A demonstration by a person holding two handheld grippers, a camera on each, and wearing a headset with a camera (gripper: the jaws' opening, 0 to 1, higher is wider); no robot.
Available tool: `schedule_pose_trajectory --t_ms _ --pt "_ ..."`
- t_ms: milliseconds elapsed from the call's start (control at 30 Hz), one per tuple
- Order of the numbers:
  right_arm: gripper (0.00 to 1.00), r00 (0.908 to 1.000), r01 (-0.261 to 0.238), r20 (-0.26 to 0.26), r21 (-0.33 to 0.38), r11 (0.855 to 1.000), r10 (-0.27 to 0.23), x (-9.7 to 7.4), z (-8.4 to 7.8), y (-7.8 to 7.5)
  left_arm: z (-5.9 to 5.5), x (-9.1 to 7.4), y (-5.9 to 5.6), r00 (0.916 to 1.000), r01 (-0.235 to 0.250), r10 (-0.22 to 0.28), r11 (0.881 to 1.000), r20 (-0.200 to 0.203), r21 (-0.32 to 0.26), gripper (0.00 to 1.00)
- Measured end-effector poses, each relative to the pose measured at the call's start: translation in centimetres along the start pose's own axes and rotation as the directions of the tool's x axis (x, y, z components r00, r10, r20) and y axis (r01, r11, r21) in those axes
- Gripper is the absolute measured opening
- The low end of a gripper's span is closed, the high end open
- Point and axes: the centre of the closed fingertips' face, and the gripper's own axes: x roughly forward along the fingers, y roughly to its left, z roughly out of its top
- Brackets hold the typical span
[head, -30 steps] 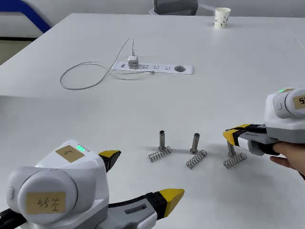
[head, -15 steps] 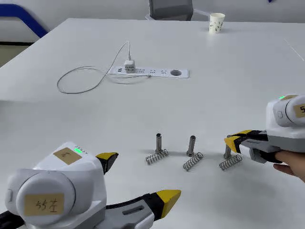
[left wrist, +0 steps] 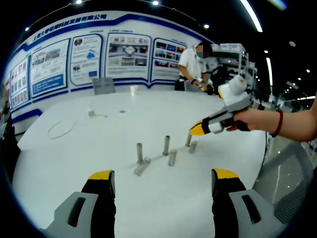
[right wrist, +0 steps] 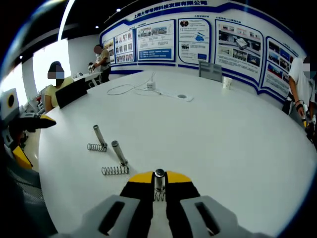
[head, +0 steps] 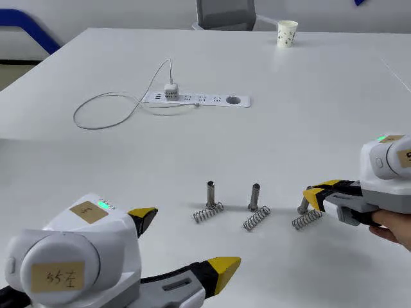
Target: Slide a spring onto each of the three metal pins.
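The left pin [head: 210, 191], the middle pin [head: 255, 196] and the right pin [head: 303, 205] stand upright in one row on the white desk [head: 334, 115]. The left spring [head: 209, 212], the middle spring [head: 257, 218] and the right spring [head: 307, 219] each lie flat at the foot of their pin.

The right tongs [head: 314, 196] reach the right pin. In the right gripper view the tips are close together on both sides of it, and I cannot tell if they pinch. The left tongs [head: 184, 239] are wide apart and hold nothing, near the front edge.

A paper label [head: 61, 277] on the left gripper reads about "55" plus one Chinese character. The writing on the wall panels [right wrist: 198, 34] is too small to read.

Behind the pins the desk is bare up to a power strip [head: 205, 100] with a white cable [head: 106, 106]. A paper cup [head: 287, 32] stands near the far edge.
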Motion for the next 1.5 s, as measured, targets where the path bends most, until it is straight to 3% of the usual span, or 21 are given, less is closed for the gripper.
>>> schedule_pose_trajectory --t_ms 300,567,800,1133,1500 --pt "0.09 0.9999 -0.003 -0.011 0.023 1.000 0.003 0.0 -0.3 0.1 0.0 0.0 0.1 1.0000 -0.004 0.004 1.000 0.002 -0.001 0.81" --pt "0.10 0.9998 -0.019 -0.002 0.002 1.000 0.019 0.1 -0.2 0.3 -0.1 0.0 0.2 1.0000 -0.008 0.008 1.000 -0.003 0.001 0.81" --pt "0.18 0.9995 -0.020 0.025 -0.001 1.000 0.020 -0.3 0.3 0.5 -0.2 0.1 0.1 0.9999 -0.004 0.004 1.000 -0.012 0.005 0.80" --pt "0.29 0.9956 -0.022 0.091 0.006 1.000 0.022 -2.0 1.8 0.5 -0.3 0.1 0.9 0.9997 -0.011 0.011 1.000 -0.022 -0.003 0.74" --pt "0.42 0.9863 -0.088 0.143 0.029 0.996 0.083 -3.9 2.8 1.5 -0.2 1.3 2.2 0.9989 0.030 -0.028 0.998 -0.038 0.052 0.67"
